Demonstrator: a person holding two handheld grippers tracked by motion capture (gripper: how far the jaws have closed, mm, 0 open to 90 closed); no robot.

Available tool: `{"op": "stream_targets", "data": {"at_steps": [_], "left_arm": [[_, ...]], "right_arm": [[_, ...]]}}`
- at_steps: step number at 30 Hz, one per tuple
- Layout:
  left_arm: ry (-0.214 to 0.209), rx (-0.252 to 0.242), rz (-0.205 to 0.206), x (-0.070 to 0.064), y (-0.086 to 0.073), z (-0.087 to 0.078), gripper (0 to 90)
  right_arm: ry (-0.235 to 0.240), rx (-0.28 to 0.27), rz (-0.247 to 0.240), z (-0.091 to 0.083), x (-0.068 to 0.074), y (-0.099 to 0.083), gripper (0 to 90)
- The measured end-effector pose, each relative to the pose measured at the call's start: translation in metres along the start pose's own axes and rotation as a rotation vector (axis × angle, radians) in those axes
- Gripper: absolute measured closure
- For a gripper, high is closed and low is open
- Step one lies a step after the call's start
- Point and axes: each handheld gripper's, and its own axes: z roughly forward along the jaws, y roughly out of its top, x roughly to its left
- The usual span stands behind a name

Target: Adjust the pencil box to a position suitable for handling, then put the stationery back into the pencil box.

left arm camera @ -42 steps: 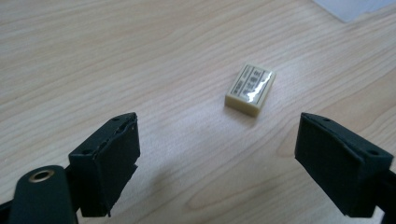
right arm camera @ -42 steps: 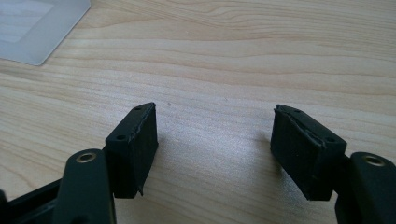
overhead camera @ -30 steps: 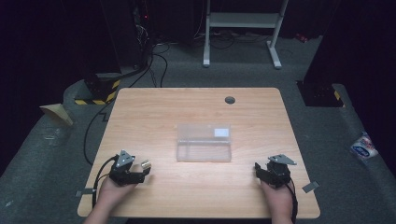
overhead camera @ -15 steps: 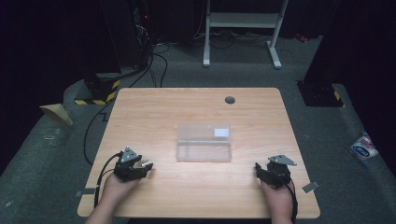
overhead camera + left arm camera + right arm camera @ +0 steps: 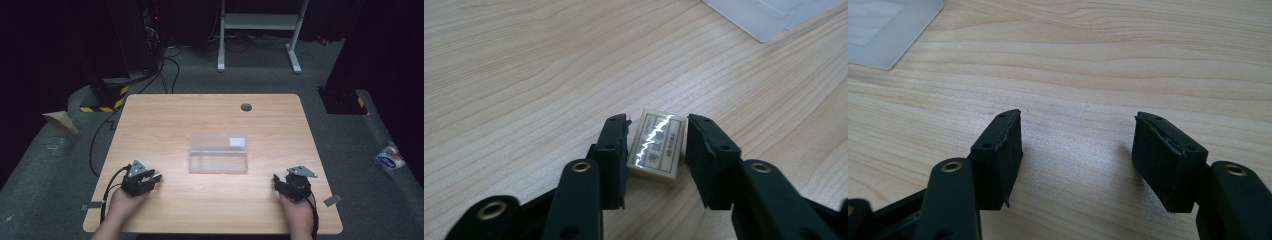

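Note:
A small cream eraser [image 5: 657, 145] with a printed label lies flat on the wooden table [image 5: 165, 120], between the jaws of my left gripper [image 5: 657, 150]. The jaws stand close on either side of it; the left one is nearly touching and a thin gap shows by the right one. In the high view the left gripper [image 5: 154, 177] sits near the table's front left. My right gripper [image 5: 1078, 150] is open wide over bare wood, at the front right of the table [image 5: 278, 182] in the high view. A clear plastic box [image 5: 218, 153] lies at the table's middle.
The clear box's corner shows at the upper right of the left gripper view [image 5: 769, 15] and the upper left of the right gripper view [image 5: 883, 30]. A round cable hole [image 5: 246, 107] is near the far edge. Cables and a white stand lie on the floor beyond.
My left gripper has shifted slightly forward and right, so that its jaws now straddle the eraser. The right gripper and the box have stayed put.

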Motion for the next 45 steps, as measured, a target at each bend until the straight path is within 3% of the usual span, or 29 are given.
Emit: {"op": "stream_targets", "data": {"at_steps": [10, 13, 16, 17, 23, 26, 30, 32, 34, 45], "left_arm": [[-0.001, -0.01, 0.03, -0.002, -0.001, 0.0, 67.4], [0.0, -0.015, 0.024, -0.003, -0.001, -0.001, 67.8], [-0.025, -0.055, -0.022, -0.004, 0.0, -0.006, 67.9], [-0.024, -0.062, -0.012, -0.003, 0.001, -0.007, 67.9], [-0.02, -0.1, -0.013, -0.013, 0.002, -0.015, 68.0], [-0.012, -0.13, 0.02, -0.022, 0.001, -0.022, 67.9], [-0.002, -0.141, 0.029, -0.031, -0.002, -0.027, 67.9], [-0.01, -0.147, 0.003, -0.033, -0.003, -0.028, 67.9], [-0.02, -0.155, -0.05, -0.035, -0.002, -0.027, 67.9], [0.038, -0.123, -0.052, -0.052, 0.012, -0.013, 68.0]], "right_arm": [[-0.007, -0.001, -0.001, 0.0, 0.0, 0.0, 36.6], [-0.007, -0.001, -0.001, 0.0, 0.0, 0.0, 36.7], [-0.006, -0.001, -0.001, 0.0, 0.0, 0.0, 36.8], [-0.007, -0.001, -0.001, 0.0, 0.0, 0.0, 36.9], [-0.007, -0.001, -0.002, 0.0, 0.0, 0.0, 37.3], [-0.002, 0.0, 0.008, 0.0, 0.0, 0.0, 37.5], [0.006, 0.001, 0.01, 0.0, -0.001, 0.0, 37.5], [0.01, 0.001, 0.012, 0.0, -0.001, 0.0, 37.5], [0.011, 0.001, 0.013, 0.0, -0.001, 0.0, 37.4], [0.01, 0.001, 0.007, 0.0, -0.002, 0.0, 37.8]]}}
